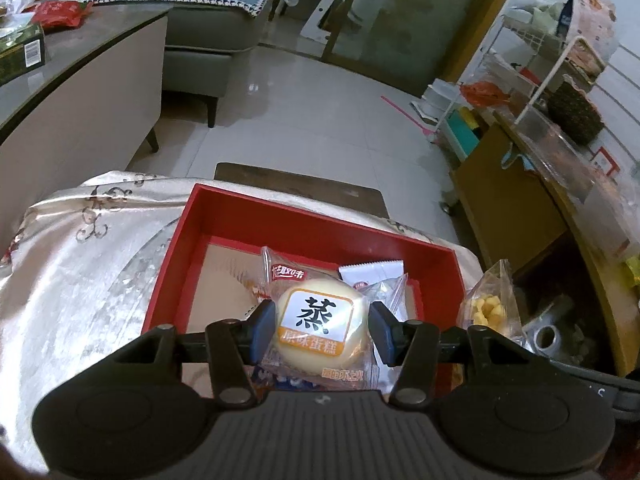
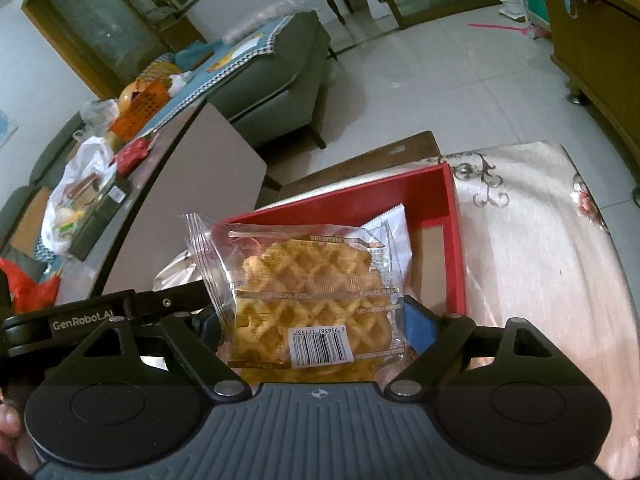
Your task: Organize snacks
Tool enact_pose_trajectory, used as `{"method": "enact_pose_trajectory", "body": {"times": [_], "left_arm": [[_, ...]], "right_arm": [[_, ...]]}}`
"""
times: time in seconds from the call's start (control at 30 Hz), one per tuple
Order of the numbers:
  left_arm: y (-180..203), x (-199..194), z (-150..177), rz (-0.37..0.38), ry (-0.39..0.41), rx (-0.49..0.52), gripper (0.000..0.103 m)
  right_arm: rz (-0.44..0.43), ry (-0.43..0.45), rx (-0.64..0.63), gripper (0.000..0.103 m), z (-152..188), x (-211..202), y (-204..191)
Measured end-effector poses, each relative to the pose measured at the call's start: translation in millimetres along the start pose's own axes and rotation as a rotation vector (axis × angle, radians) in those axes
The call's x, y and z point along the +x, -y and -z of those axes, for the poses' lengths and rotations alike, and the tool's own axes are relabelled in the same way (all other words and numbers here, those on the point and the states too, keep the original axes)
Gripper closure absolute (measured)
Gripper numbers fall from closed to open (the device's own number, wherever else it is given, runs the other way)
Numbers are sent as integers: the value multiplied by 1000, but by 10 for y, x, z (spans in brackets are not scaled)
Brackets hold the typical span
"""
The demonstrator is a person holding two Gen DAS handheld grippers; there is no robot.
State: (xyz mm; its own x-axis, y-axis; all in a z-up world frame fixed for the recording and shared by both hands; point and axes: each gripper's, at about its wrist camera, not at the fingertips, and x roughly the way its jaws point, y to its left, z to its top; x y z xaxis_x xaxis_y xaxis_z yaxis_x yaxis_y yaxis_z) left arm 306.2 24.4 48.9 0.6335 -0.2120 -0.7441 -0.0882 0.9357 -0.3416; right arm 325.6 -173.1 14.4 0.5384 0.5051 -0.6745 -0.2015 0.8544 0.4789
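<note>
My left gripper [image 1: 322, 330] is shut on a round steamed cake [image 1: 320, 326] in a clear wrapper, held over the near part of a red tray [image 1: 256, 216] on a pale patterned tablecloth. A white snack packet [image 1: 370, 272] lies in the tray behind the cake. My right gripper [image 2: 316, 332] is shut on a wrapped waffle pack [image 2: 308, 296], barcode up, held over the red tray [image 2: 450, 216]. The white packet [image 2: 394, 236] shows behind the waffle. The left gripper body [image 2: 100, 320] shows at the left of the right wrist view.
A small bag of yellow snacks [image 1: 490, 304] sits right of the tray. The tablecloth [image 2: 540, 260] stretches right of the tray. A grey coffee table [image 1: 60, 80] with bags and boxes stands to the left, a sofa [image 1: 216, 28] beyond. A wooden cabinet [image 1: 520, 208] is at the right.
</note>
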Motion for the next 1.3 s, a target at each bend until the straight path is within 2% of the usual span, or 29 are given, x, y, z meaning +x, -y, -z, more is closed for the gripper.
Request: {"method": "enact_pose_trajectory", "body": {"times": [0.53,1.1,1.3], "left_arm": [[-47,451,-91,-61,-65,-25,59],[-30,532,-112,-96,-52,-6,59],[-40,526,-133,-104,-39,-1,58]], "right_arm": [[61,-81,3,14,-135,480,136],[110,-104,-65,13,-133,629,52],[112,-102,-67,10,-150,668,17]]}}
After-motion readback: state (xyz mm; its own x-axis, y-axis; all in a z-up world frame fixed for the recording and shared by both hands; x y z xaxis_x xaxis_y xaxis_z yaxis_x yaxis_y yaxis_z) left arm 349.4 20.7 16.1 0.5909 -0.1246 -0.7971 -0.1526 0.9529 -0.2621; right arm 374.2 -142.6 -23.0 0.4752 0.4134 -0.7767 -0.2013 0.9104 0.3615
